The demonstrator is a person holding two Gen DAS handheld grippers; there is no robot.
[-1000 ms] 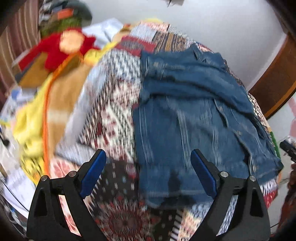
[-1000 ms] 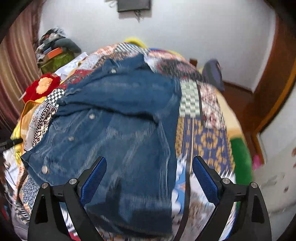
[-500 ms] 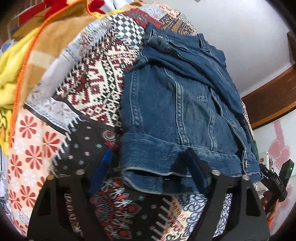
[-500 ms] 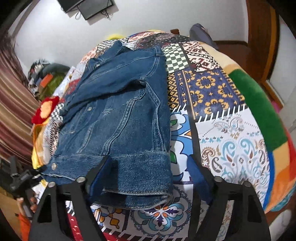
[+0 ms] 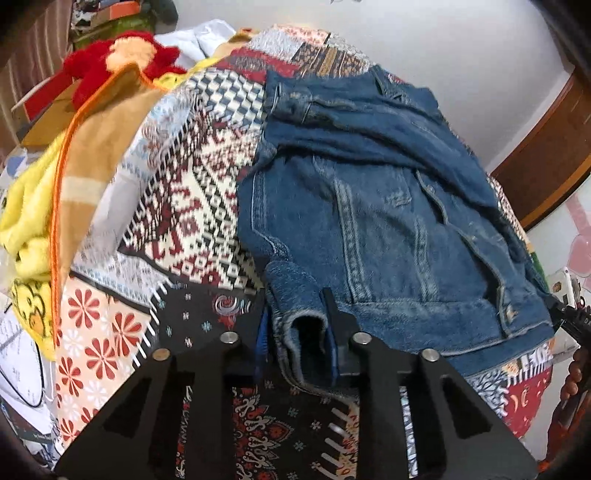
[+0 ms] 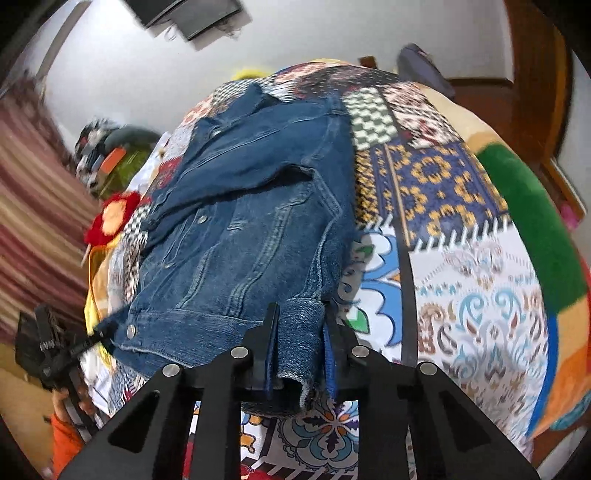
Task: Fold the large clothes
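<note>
Where the quilt (image 5: 192, 192) covers the bed, a jacket (image 5: 388, 229) (blue denim, sleeves folded across its chest) lies flat on it. Left gripper (image 5: 297, 332): jaws clenched on the jacket's near hem corner at its own side. Right gripper (image 6: 300, 341): jaws likewise clamped on the opposite hem corner. Red toy (image 5: 122, 59): beyond the quilt's far left edge.

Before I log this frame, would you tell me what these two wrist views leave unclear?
- Left wrist view: the denim jacket hem bunches between the jaws of the left gripper, hiding the pads' contact.
- Right wrist view: the right gripper covers the hem corner's underside.
- Both views: the patchwork bedspread under the jacket is hidden.
- Right wrist view: the dark wall-mounted object is cut off by the top edge.
</note>
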